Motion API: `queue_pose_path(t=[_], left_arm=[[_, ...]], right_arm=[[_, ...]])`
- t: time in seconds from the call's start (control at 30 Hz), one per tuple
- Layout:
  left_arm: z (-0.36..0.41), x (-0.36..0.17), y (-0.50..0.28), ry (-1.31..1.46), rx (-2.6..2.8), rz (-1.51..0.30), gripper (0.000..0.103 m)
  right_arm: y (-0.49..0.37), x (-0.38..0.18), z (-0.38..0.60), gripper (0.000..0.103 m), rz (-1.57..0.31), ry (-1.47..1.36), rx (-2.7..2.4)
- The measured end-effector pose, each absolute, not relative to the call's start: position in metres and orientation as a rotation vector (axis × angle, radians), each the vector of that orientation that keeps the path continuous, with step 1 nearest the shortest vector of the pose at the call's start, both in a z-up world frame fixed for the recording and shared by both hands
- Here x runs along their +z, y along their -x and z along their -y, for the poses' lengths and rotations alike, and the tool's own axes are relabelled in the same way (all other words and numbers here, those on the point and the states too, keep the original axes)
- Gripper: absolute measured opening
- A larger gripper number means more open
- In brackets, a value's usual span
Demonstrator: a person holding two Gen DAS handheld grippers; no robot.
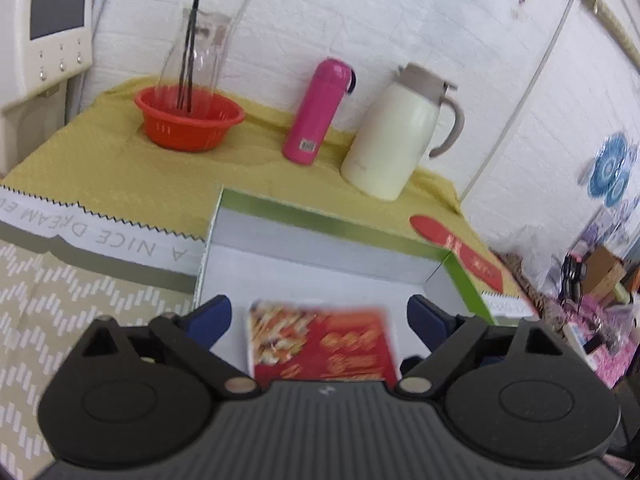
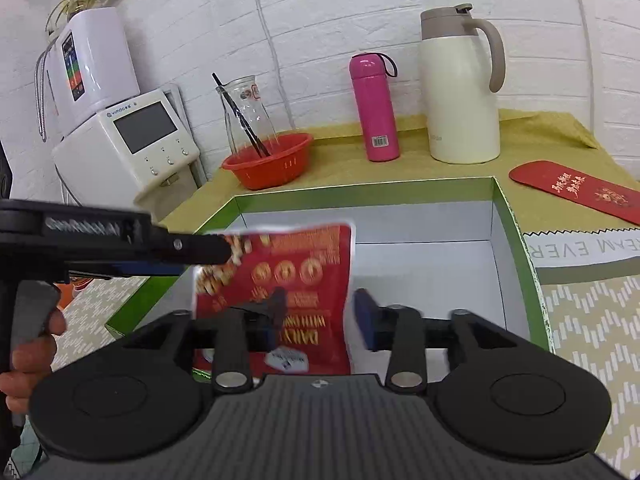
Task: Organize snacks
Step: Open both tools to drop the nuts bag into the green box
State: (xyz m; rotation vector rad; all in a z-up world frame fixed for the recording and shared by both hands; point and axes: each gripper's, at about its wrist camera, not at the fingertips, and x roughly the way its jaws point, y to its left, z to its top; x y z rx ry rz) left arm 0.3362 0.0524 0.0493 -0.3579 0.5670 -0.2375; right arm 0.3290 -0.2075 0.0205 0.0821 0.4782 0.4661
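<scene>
A red snack packet [image 2: 304, 276] with printed food pictures hangs over the open white box with green rim [image 2: 516, 216]. My left gripper [image 1: 320, 316] is open, its blue fingers wide apart on either side of the packet [image 1: 320, 344]. It shows from the side in the right wrist view [image 2: 208, 248], touching the packet's upper left corner. My right gripper [image 2: 320, 312] is partly open around the packet's lower part, with a gap to the right blue finger [image 2: 366, 316]. The box inside [image 1: 320, 272] is white.
On the yellow cloth stand an orange colander [image 2: 268, 164] with a glass carafe [image 2: 246, 112], a pink flask [image 2: 374, 108] and a cream thermos jug [image 2: 460, 88]. A red envelope [image 2: 576, 190] lies at right. A white appliance [image 2: 128, 140] stands at left. A patterned mat [image 1: 60, 292] lies beside the box.
</scene>
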Motion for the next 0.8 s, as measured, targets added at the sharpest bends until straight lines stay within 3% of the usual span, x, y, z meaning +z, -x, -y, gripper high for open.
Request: queue_pose_path(t=[0.1, 0.53, 0.8], left_arm=[[-0.044, 0.064, -0.324, 0.269, -0.221, -0.525, 0.089], [-0.032, 0.095, -0.243, 0.203, -0.214, -0.432, 0.089], [-0.017, 0.095, -0.167, 0.189, -0.27, -0.474, 0.089]], right_arm=[[-0.313, 0.029, 0.21, 0.103, -0.39, -0.037, 0.453], [-0.235, 0.053, 0.226, 0.103, -0.378, -0.017, 0.399], [-0.155, 0.05, 0.255, 0.103, -0.356, -0.052, 0.4]])
